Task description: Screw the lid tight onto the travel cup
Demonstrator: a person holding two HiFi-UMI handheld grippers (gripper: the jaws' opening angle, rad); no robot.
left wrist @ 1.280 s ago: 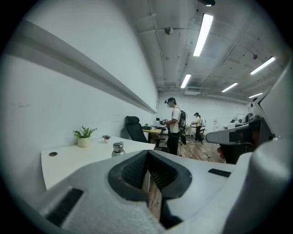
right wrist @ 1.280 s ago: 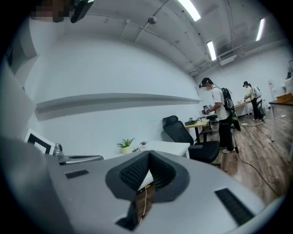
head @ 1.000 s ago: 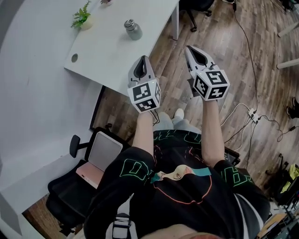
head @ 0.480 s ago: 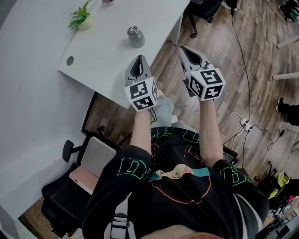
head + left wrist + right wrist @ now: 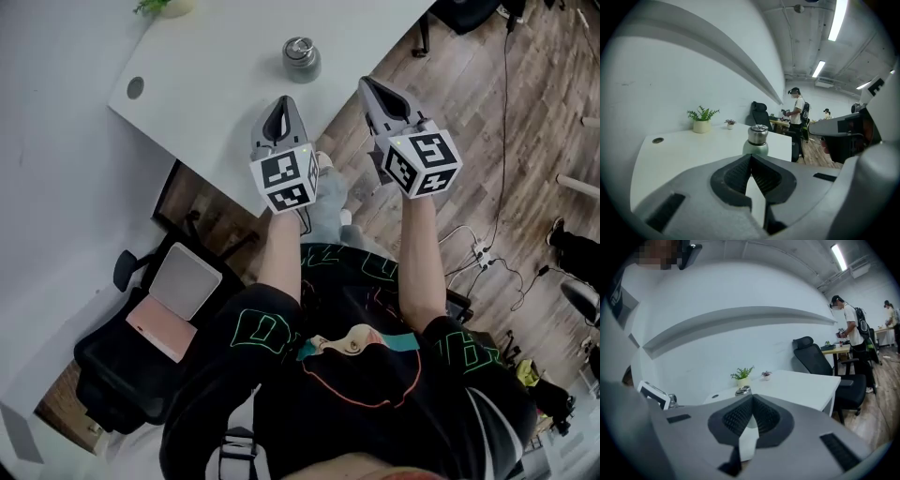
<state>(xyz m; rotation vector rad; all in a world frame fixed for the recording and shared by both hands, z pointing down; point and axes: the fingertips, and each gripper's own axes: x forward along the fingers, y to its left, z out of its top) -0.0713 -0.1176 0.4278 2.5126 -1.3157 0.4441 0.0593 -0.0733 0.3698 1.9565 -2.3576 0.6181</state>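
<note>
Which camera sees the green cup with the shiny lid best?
The left gripper view: the travel cup stands side-on, green body and silver lid both clear. The head view shows it small, from above. The right gripper view shows only its lid top over the jaws.

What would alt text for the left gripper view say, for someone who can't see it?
The left gripper, its two grey jaws shut and empty, points at a pale green travel cup with a silver lid standing on a white desk. A potted plant sits further back by the wall.
</note>
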